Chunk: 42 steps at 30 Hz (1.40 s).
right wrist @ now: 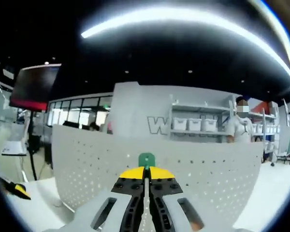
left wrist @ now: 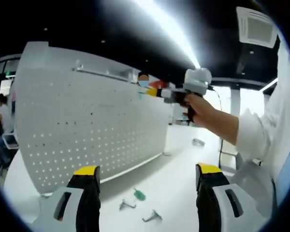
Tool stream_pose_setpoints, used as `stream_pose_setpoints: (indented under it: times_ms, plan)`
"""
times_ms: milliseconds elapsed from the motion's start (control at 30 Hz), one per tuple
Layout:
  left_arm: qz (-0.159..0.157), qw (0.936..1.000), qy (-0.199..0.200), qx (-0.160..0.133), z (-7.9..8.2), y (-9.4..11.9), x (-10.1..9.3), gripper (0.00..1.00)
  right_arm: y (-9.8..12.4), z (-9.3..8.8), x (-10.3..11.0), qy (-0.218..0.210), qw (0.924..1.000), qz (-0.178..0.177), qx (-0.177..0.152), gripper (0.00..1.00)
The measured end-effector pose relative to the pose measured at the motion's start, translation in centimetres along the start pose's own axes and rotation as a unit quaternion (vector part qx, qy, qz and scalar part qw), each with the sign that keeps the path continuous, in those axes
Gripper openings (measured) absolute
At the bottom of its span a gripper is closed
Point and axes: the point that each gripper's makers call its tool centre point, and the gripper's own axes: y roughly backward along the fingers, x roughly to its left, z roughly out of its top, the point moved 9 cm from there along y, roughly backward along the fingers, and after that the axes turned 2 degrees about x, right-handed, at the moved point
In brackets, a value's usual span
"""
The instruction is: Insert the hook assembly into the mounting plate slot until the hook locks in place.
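In the left gripper view, nearest to us, the left hand-held gripper (left wrist: pixel 147 176) stood with its two yellow-tipped jaws wide apart and nothing between them. Just beyond the jaws, on the white tabletop (left wrist: pixel 179 179), lay three loose pieces: a green hook (left wrist: pixel 139 195), a grey metal hook (left wrist: pixel 126 205) to its left, and another grey metal hook (left wrist: pixel 152 216) nearest the bottom edge. None of them touched each other. A further small metal piece (left wrist: pixel 198 142) lay well apart, farther back on the right.

Behind the hooks the white perforated mounting plate (left wrist: pixel 87 130) stood upright on the tabletop. Farther back, at the plate's upper right, the person's hand (left wrist: pixel 198 107) held the right hand-held gripper (left wrist: pixel 151 92) level with the plate's top edge, its yellow tips pointing towards the board. From there we could not tell whether anything touched the plate.

In the right gripper view, the right hand-held gripper (right wrist: pixel 146 173) had its jaws pressed together on a green hook assembly (right wrist: pixel 146 160), whose green head stuck up just above the yellow tips. It sat right in front of the upper part of the mounting plate (right wrist: pixel 208 169); we could not tell whether it had entered a slot. The left hand-held gripper's yellow tip (right wrist: pixel 19 190) showed low at the left edge. Beyond the plate stood shelving with white bins (right wrist: pixel 195 123), and a person in white (right wrist: pixel 241 126) beside it.
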Motion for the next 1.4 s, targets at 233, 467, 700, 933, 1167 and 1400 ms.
stream_pose_setpoints:
  times_ms: [233, 467, 700, 933, 1167, 1400]
  plan:
    - [0.000, 1.0000, 0.006, 0.003, -0.3, 0.0, 0.3, 0.82, -1.4, -0.1, 0.0, -0.004, 0.9999, -0.009, -0.003, 0.00]
    - [-0.002, 0.9999, 0.010, 0.001, -0.4, 0.0, 0.4, 0.81, -2.2, -0.7, -0.3, -0.021, 0.9996, -0.017, 0.000, 0.00]
    - [-0.002, 0.9999, 0.012, -0.001, -0.3, 0.0, 0.5, 0.80, -2.8, -1.0, -0.3, -0.023, 0.9996, -0.018, 0.004, 0.00]
    - [-0.003, 0.9999, 0.016, -0.001, -0.3, 0.0, 0.5, 0.80, -3.2, -1.4, -0.4, -0.026, 0.9994, -0.021, 0.008, 0.00]
    - [-0.006, 0.9998, 0.019, -0.002, -0.3, 0.0, 0.5, 0.79, -3.3, -1.5, -0.4, -0.018, 0.9995, -0.023, 0.010, 0.00]
    - [-0.006, 0.9998, 0.021, -0.002, -0.4, 0.0, 0.5, 0.79, -3.6, -1.4, -0.3, -0.003, 0.9995, -0.026, 0.014, 0.00]
